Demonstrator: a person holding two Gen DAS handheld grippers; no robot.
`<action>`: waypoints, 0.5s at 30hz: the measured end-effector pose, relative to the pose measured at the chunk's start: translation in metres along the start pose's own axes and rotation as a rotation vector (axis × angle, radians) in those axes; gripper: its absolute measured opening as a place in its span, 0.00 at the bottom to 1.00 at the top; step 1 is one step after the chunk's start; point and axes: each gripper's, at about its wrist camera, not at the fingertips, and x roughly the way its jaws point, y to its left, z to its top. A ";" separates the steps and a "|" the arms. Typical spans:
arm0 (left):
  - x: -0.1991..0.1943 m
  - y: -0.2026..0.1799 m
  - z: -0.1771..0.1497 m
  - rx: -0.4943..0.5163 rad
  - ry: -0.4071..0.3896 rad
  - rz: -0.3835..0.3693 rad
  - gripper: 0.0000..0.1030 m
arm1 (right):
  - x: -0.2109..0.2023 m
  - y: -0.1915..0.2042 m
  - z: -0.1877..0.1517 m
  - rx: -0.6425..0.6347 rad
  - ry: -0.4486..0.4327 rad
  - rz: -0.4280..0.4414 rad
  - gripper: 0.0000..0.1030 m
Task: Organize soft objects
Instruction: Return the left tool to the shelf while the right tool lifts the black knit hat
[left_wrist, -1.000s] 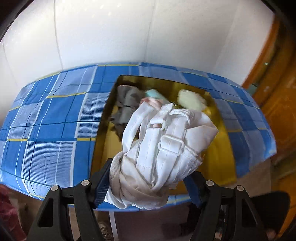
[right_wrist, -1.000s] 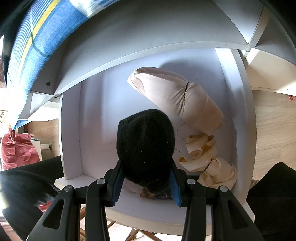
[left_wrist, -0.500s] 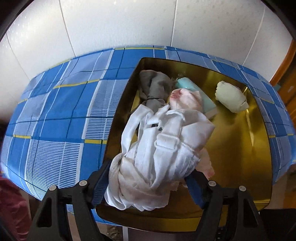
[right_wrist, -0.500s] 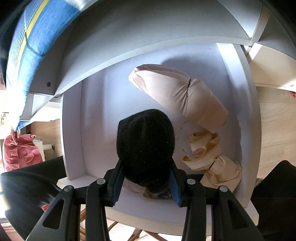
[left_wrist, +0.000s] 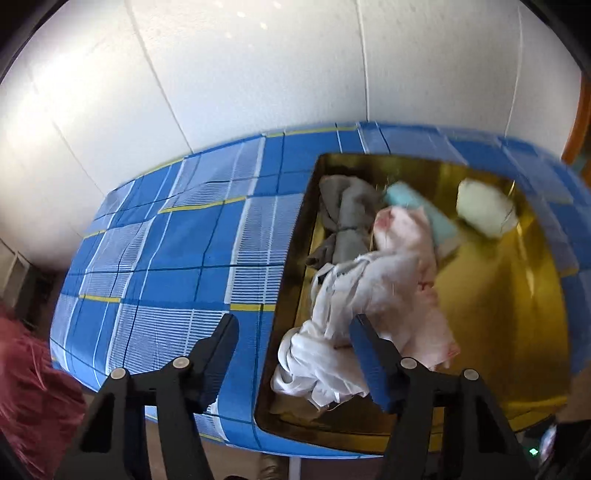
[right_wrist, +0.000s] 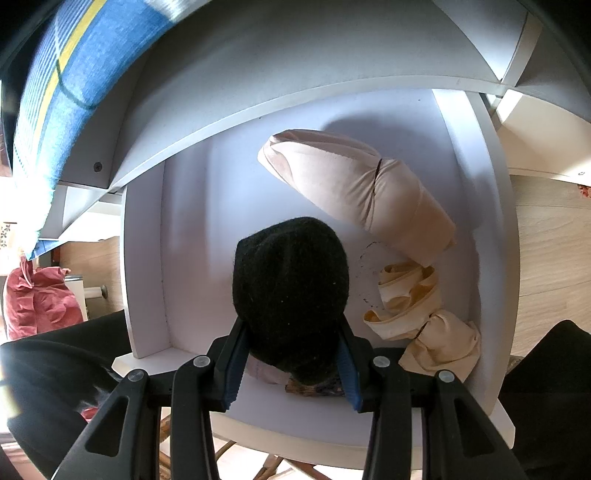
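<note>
In the left wrist view my left gripper (left_wrist: 293, 325) is open and empty above the left rim of a gold tray (left_wrist: 517, 295). A white bundled cloth (left_wrist: 332, 332) lies in the tray beside the right finger. A grey cloth (left_wrist: 347, 218), a pink cloth (left_wrist: 402, 236), a teal piece (left_wrist: 417, 206) and a pale cream roll (left_wrist: 484, 210) also lie in the tray. In the right wrist view my right gripper (right_wrist: 291, 343) is shut on a black knit hat (right_wrist: 291, 280), held at the mouth of a white shelf cubby (right_wrist: 207, 229).
The tray sits on a blue checked tablecloth (left_wrist: 177, 266) by a white wall. In the cubby lie a beige rolled cloth (right_wrist: 362, 195) and a cream knotted cloth (right_wrist: 417, 314). A red bag (right_wrist: 40, 299) stands on the wooden floor at left.
My left gripper has opened and let the white cloth drop into the tray, then shifted left. The right gripper with the hat has barely moved.
</note>
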 end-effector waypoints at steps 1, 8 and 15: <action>0.006 -0.003 0.001 0.015 0.019 0.011 0.62 | 0.000 0.000 0.000 0.000 0.000 -0.001 0.42; 0.025 -0.013 0.001 0.018 0.052 0.011 0.63 | -0.003 -0.001 0.000 0.003 -0.010 0.004 0.42; -0.001 0.002 -0.029 -0.125 -0.040 -0.110 0.82 | -0.016 -0.011 0.001 0.037 -0.036 0.016 0.42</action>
